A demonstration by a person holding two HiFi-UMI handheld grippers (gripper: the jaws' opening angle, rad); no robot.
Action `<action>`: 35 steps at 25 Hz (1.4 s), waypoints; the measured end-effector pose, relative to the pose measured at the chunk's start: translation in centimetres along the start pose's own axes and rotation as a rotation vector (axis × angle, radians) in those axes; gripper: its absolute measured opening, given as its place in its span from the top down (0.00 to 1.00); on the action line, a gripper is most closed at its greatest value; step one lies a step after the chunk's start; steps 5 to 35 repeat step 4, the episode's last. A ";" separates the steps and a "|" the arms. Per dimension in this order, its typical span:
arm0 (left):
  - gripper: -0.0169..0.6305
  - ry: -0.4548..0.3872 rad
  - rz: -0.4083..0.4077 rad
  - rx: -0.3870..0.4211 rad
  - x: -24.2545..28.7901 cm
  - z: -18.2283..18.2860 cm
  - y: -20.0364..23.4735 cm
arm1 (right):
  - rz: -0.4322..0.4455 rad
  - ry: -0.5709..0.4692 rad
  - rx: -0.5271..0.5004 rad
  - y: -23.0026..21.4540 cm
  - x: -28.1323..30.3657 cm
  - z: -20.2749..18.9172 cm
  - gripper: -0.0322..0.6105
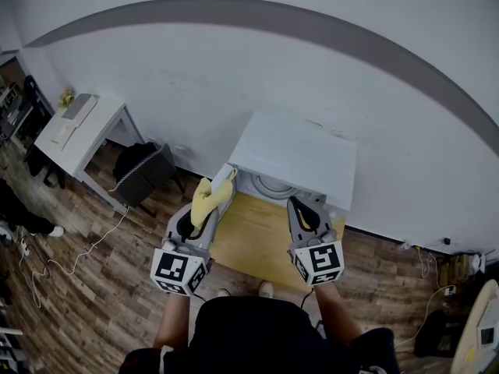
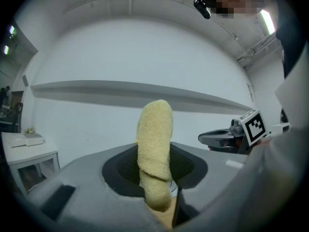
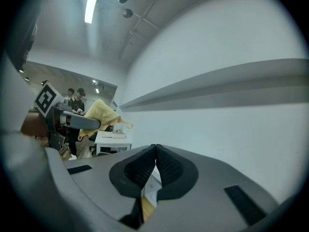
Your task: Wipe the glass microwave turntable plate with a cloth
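Just ahead, inside the microwave (image 1: pixel 296 154), sat the plate (image 1: pixel 273 186) — between the left gripper (image 1: pixel 221 187) pinching the cloth (image 1: pixel 204 199) and the right gripper (image 3: pixel 155 151), closed empty.

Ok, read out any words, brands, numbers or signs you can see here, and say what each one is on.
No text here can be read.
On the left tongs and the right tongs: only black-and-white square markers, no letters.
On the white microwave: no legible brand or label.
On the yellow cloth: no tag visible.
On the white desk: things too small to read.

White desk (image 1: pixel 76 140) beside black chair (image 1: pixel 145 173); wood floor (image 1: pixel 93 287).
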State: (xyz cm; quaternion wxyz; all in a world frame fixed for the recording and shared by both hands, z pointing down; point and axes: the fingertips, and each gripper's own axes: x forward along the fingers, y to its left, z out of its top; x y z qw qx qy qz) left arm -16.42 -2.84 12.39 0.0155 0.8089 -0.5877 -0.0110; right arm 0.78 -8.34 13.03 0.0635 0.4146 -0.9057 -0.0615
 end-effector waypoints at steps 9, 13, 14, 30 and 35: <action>0.79 0.005 0.004 0.007 -0.2 -0.1 0.3 | 0.000 0.004 -0.002 0.3 0.2 0.0 0.93; 0.79 0.005 0.004 0.007 -0.2 -0.1 0.3 | 0.000 0.004 -0.002 0.3 0.2 0.0 0.93; 0.79 0.005 0.004 0.007 -0.2 -0.1 0.3 | 0.000 0.004 -0.002 0.3 0.2 0.0 0.93; 0.79 0.005 0.004 0.007 -0.2 -0.1 0.3 | 0.000 0.004 -0.002 0.3 0.2 0.0 0.93; 0.79 0.005 0.004 0.007 -0.2 -0.1 0.3 | 0.000 0.004 -0.002 0.3 0.2 0.0 0.93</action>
